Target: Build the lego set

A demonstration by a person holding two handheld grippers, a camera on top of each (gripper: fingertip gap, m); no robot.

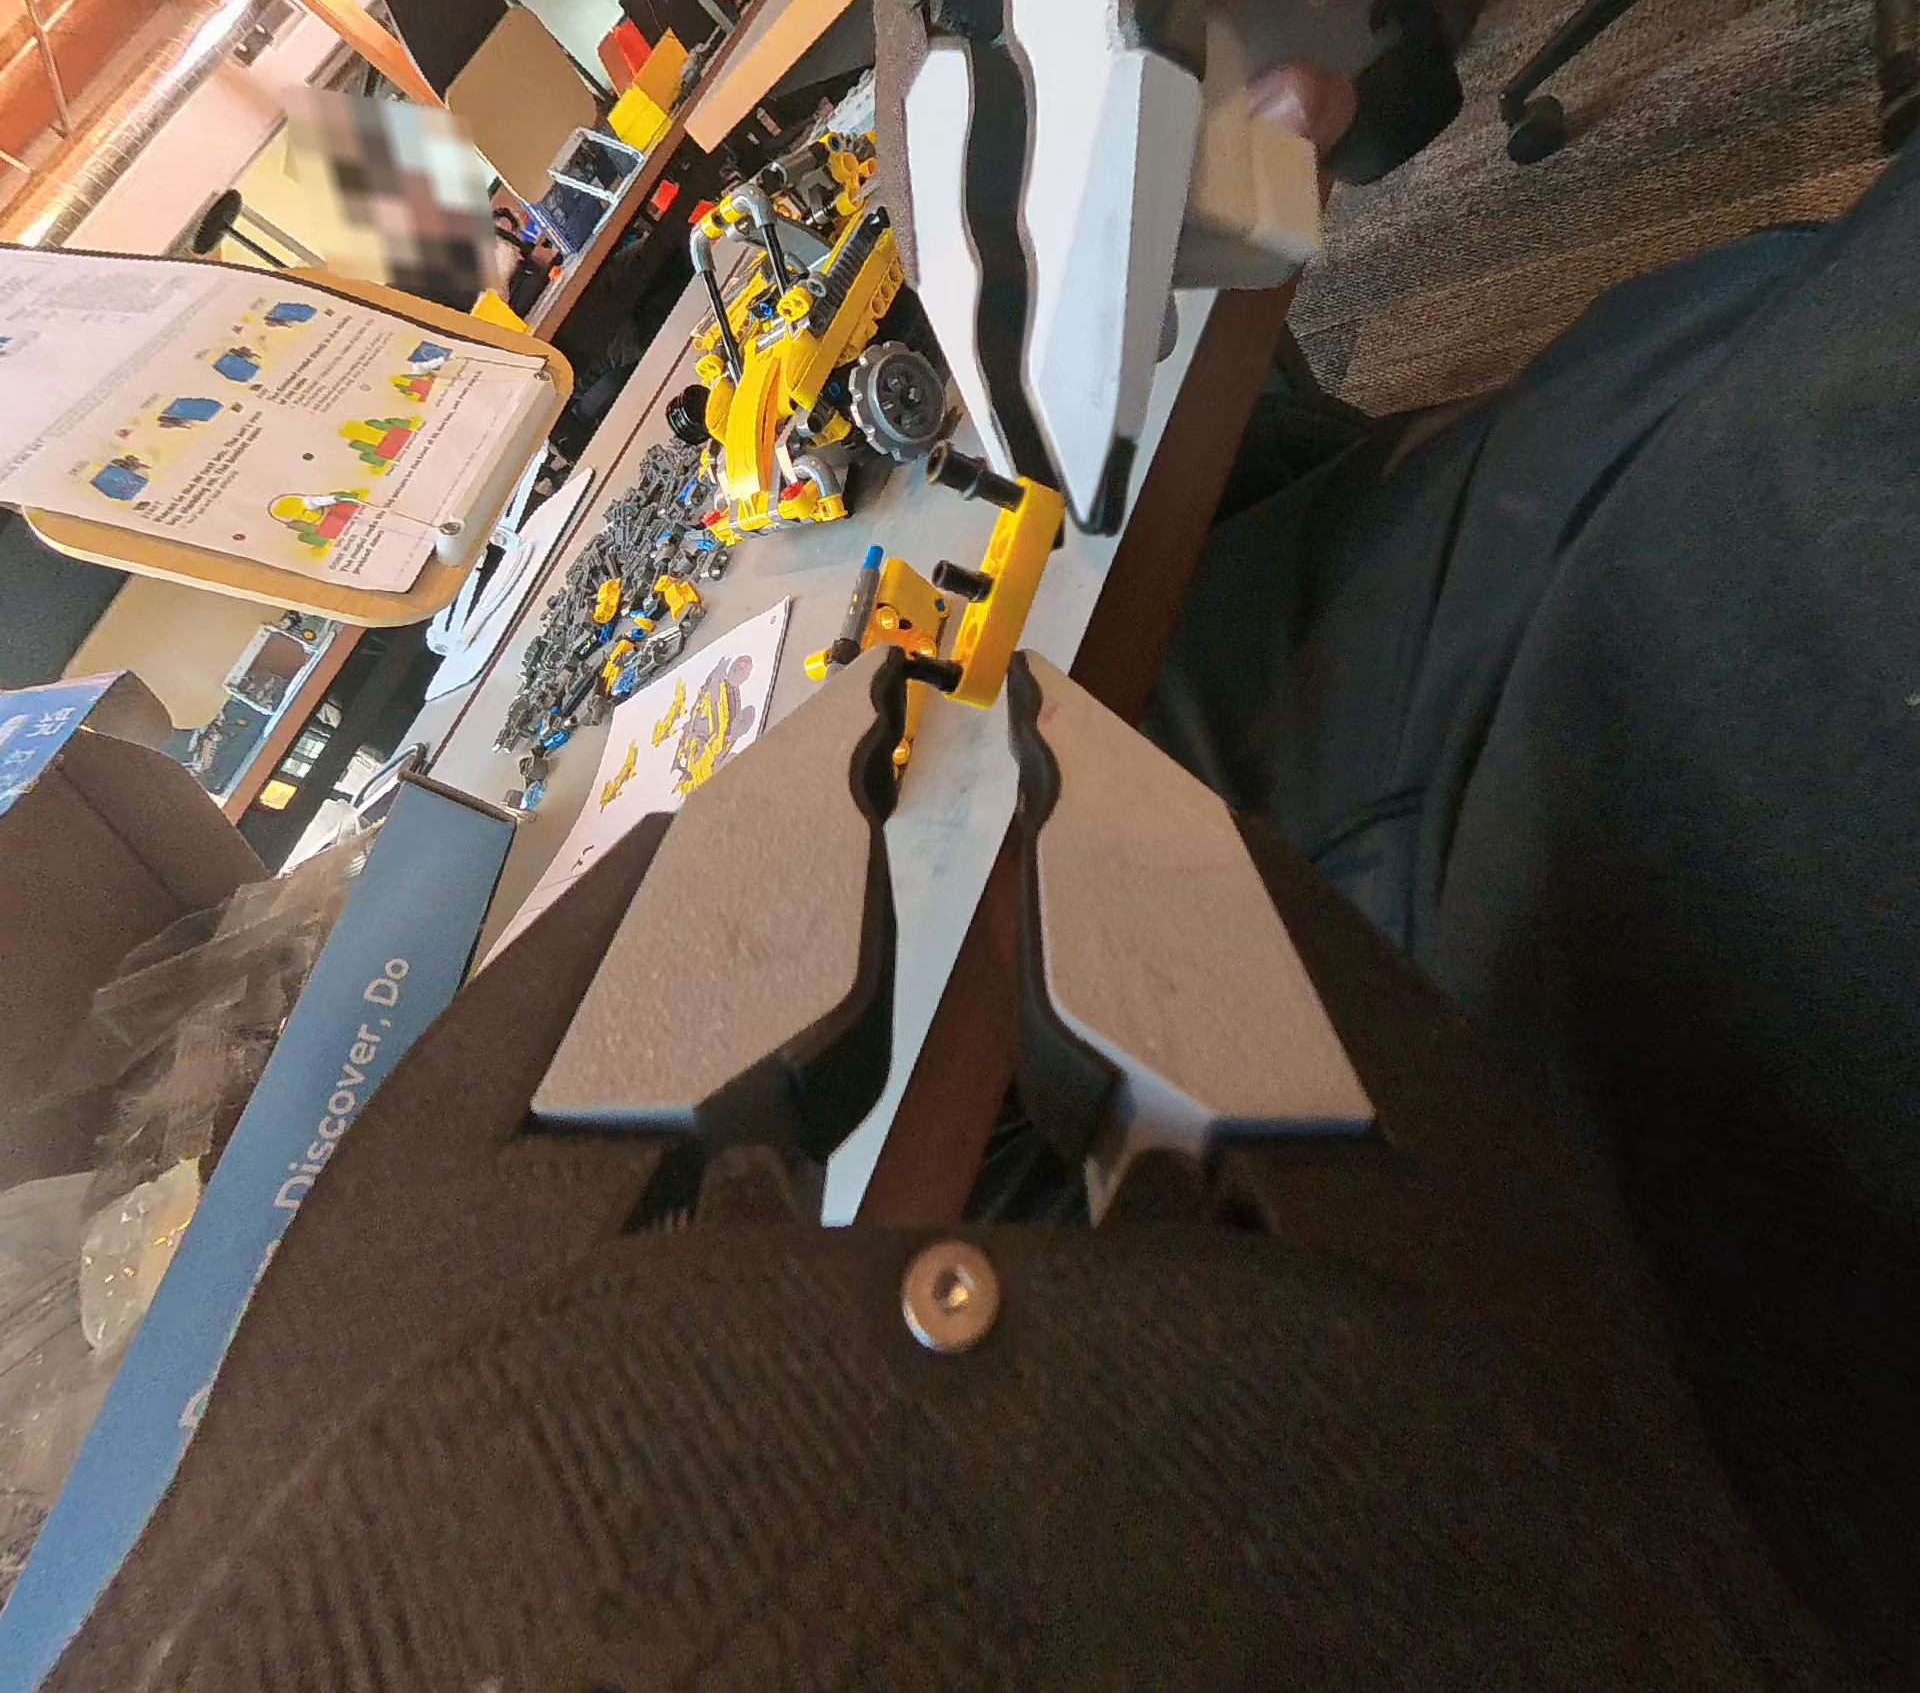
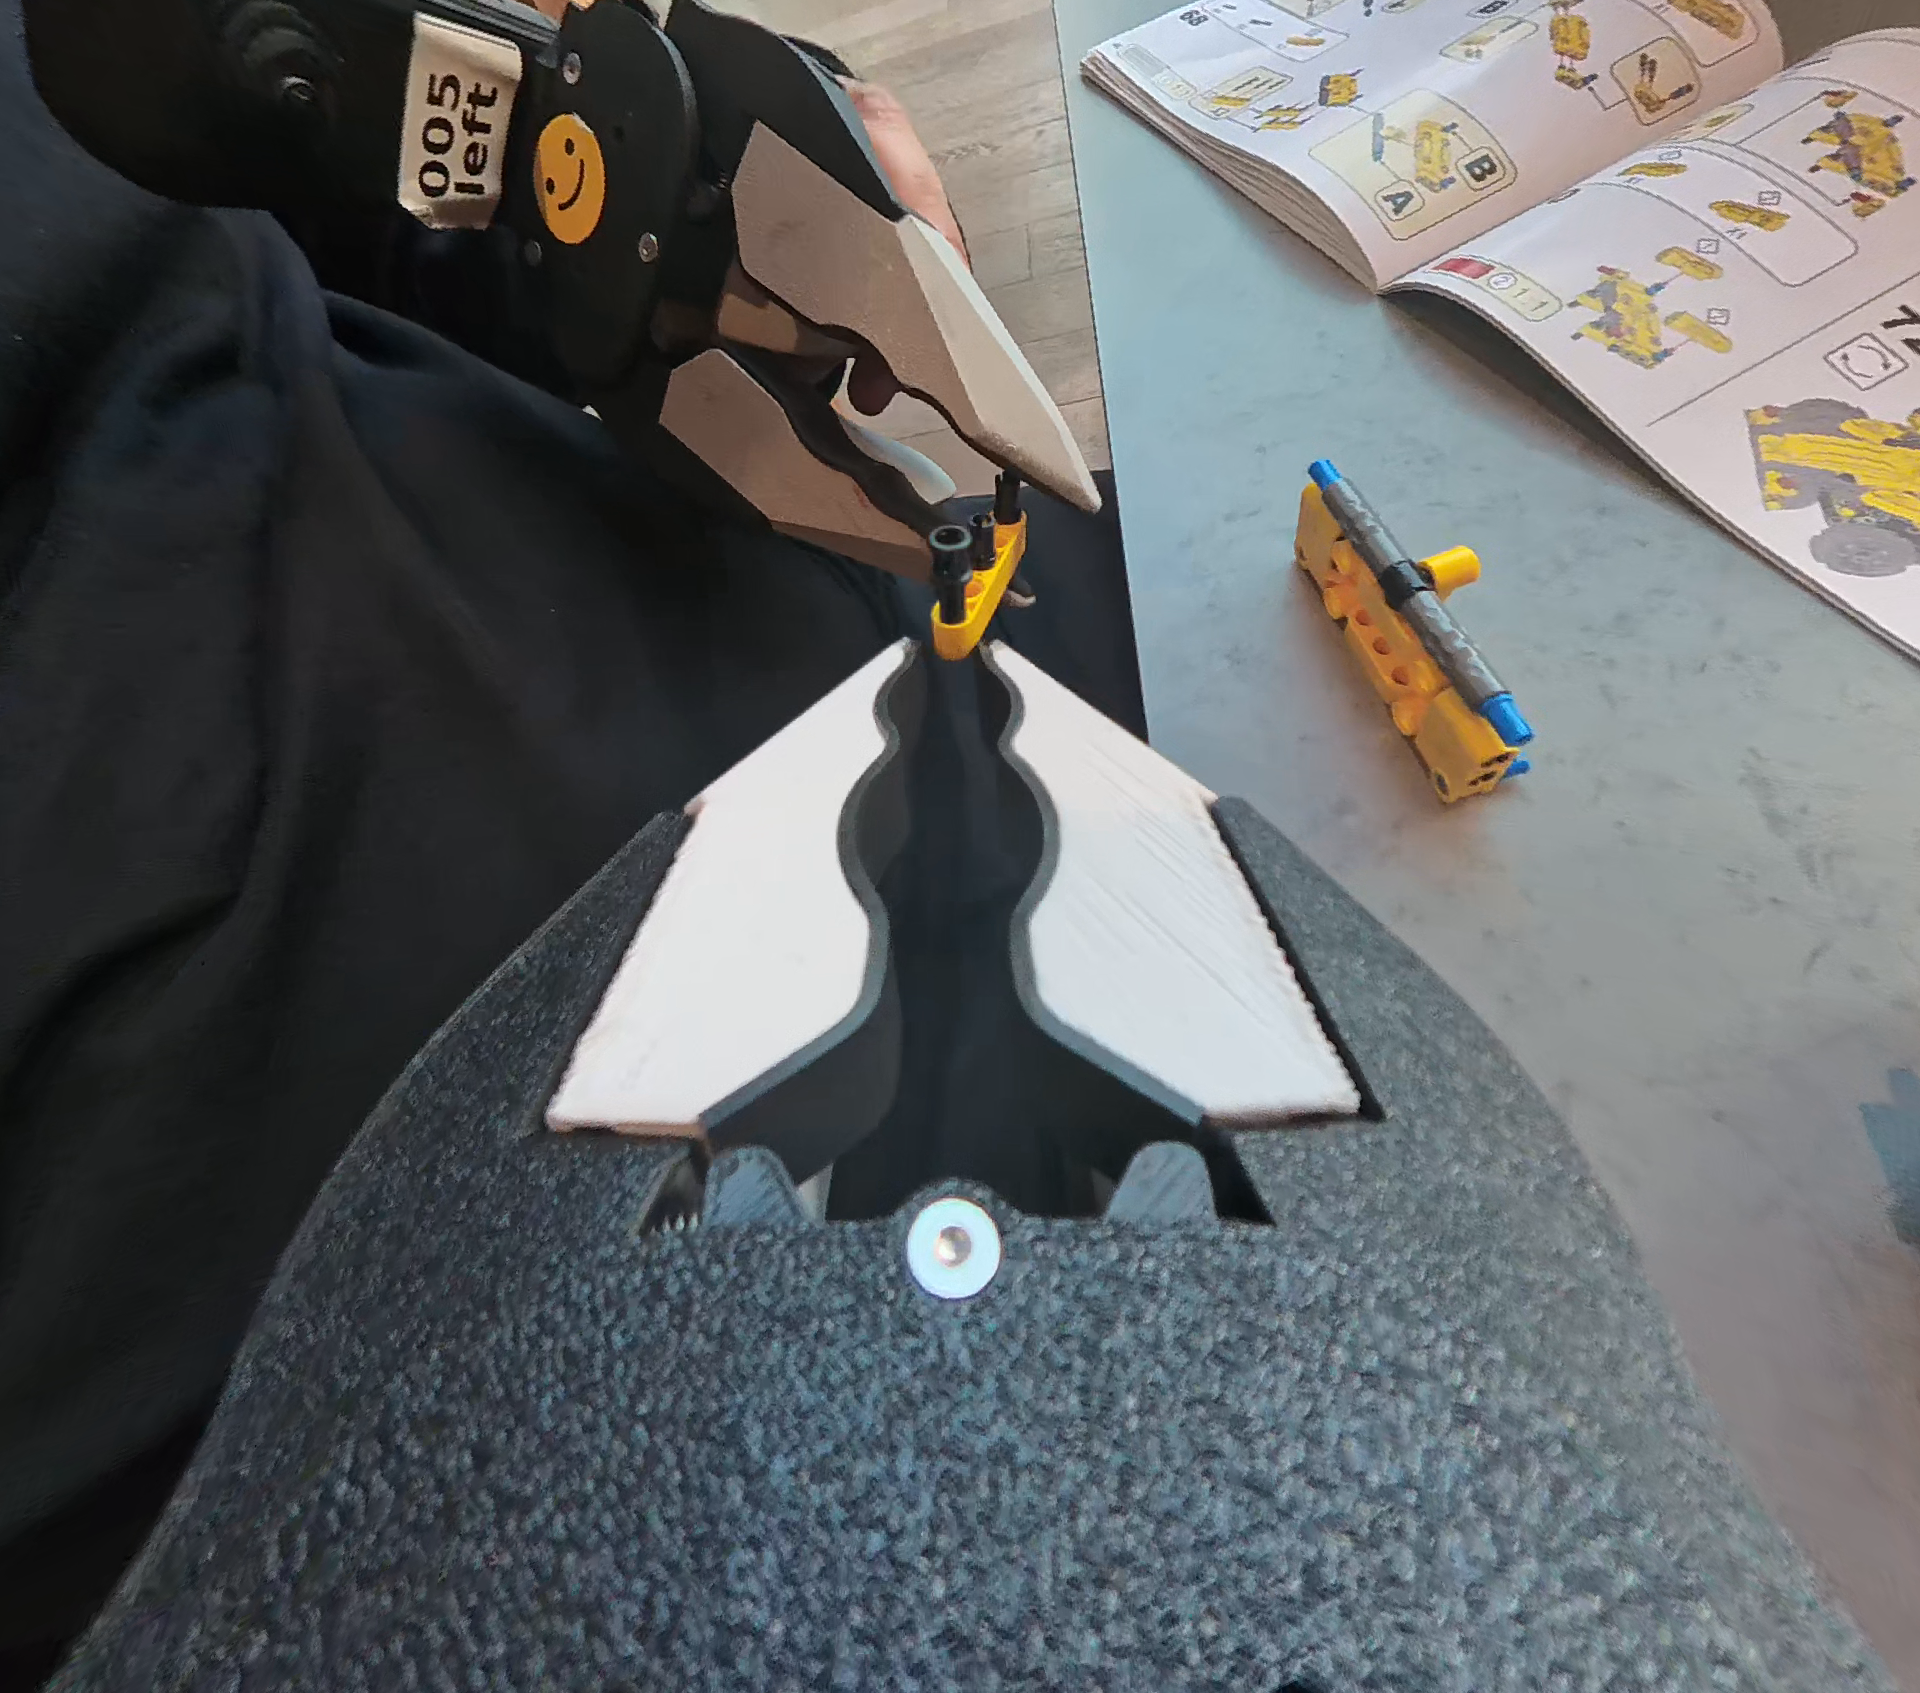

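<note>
Protruding from the short yellow beam (image 2: 975,604): three black pins.

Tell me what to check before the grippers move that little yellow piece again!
1. Left gripper shut on the yellow beam: ok.
2. Right gripper shut on the beam's other end: ok, but only at its very tips.
3. Three black pins sitting in the beam: ok.
4. Beam over the table: not ok, it hangs past the edge, above a person's lap.
5. Yellow block with grey axle lying apart from both grippers: ok.
6. Booklet open: ok.
</note>
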